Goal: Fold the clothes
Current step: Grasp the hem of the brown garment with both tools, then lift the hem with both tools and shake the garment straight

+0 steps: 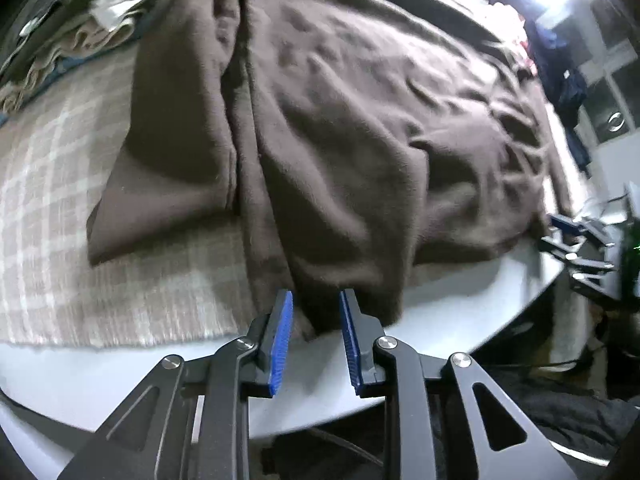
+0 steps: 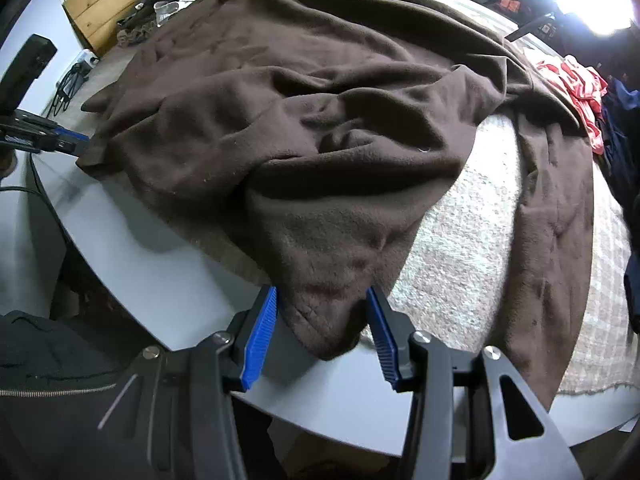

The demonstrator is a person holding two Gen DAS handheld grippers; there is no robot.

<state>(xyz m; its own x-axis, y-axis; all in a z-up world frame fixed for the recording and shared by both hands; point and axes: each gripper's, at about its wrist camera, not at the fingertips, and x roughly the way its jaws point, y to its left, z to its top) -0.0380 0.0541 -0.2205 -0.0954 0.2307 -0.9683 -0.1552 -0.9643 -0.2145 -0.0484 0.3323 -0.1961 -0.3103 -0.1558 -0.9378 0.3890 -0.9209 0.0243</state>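
Blue fingers (image 2: pixel 260 340) of the right gripper (image 2: pixel 322 328) stand spread, with a corner of the big brown cloth (image 2: pixel 320 140) lying loose between them; the pads do not press it. That corner hangs just over the near edge of the white round worktop (image 2: pixel 140 264).

On the other side, the left gripper (image 1: pixel 316 340) has its fingers (image 1: pixel 280 340) a little apart. A dark fold of the brown cloth sits at their tips, but it is not squeezed. In the right view the left gripper touches the cloth's far left corner, right at the worktop's rim.

Most of the worktop is covered by the cloth, which is bumpy and wrinkled. Under it lies a checked mat (image 1: pixel 60 200), and bare mat shows at both sides of the cloth. A strip of bare white worktop runs along the near edge, so there is some room there.

Farther off, a pile of pale clothes (image 1: pixel 80 20) sits at the back, and a red cloth (image 2: pixel 576 92) lies at the right edge.
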